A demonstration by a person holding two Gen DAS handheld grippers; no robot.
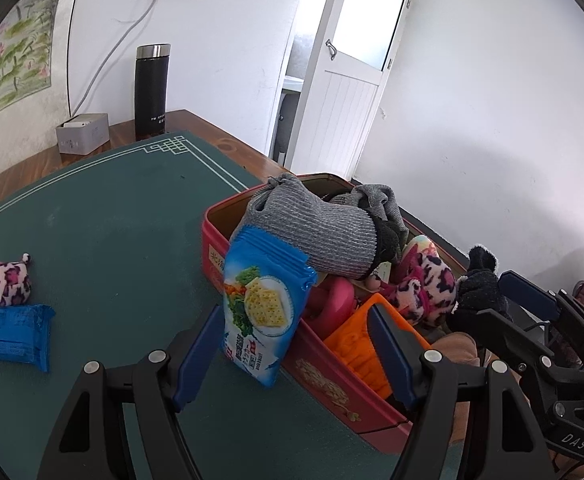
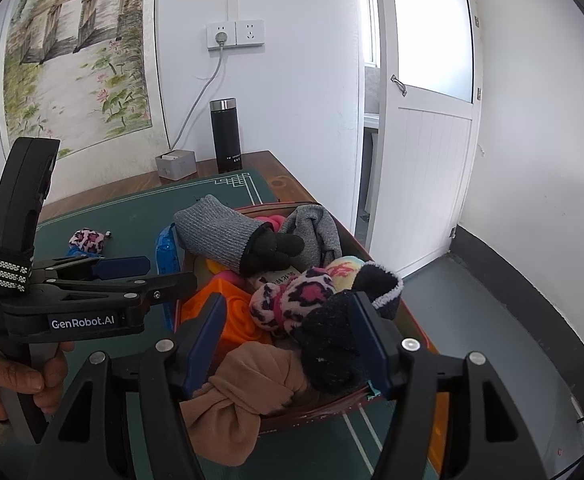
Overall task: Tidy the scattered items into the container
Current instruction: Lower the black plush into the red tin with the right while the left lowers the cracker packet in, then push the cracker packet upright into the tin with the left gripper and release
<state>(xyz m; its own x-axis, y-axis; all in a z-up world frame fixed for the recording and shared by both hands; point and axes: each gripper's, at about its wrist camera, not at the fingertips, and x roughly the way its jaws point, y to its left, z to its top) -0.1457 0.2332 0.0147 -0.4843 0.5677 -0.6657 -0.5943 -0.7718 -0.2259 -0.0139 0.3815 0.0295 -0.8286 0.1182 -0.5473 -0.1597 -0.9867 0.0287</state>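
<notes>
A red tin (image 1: 332, 384) on the green mat is piled with socks, plush toys and an orange item; it also shows in the right wrist view (image 2: 316, 410). A blue cracker packet (image 1: 259, 304) leans upright against the tin's near wall, between the wide-open fingers of my left gripper (image 1: 292, 348), which do not touch it. My right gripper (image 2: 292, 340) is open above the tin; a black sock (image 2: 332, 344) lies by its right finger. A second blue packet (image 1: 13, 336) and a pink leopard plush (image 1: 5, 284) lie on the mat at left.
A black thermos (image 1: 150, 92) and a grey box (image 1: 81, 133) stand at the table's far edge by the wall. A white door (image 2: 424, 152) is at the right. The tin sits near the table's right edge.
</notes>
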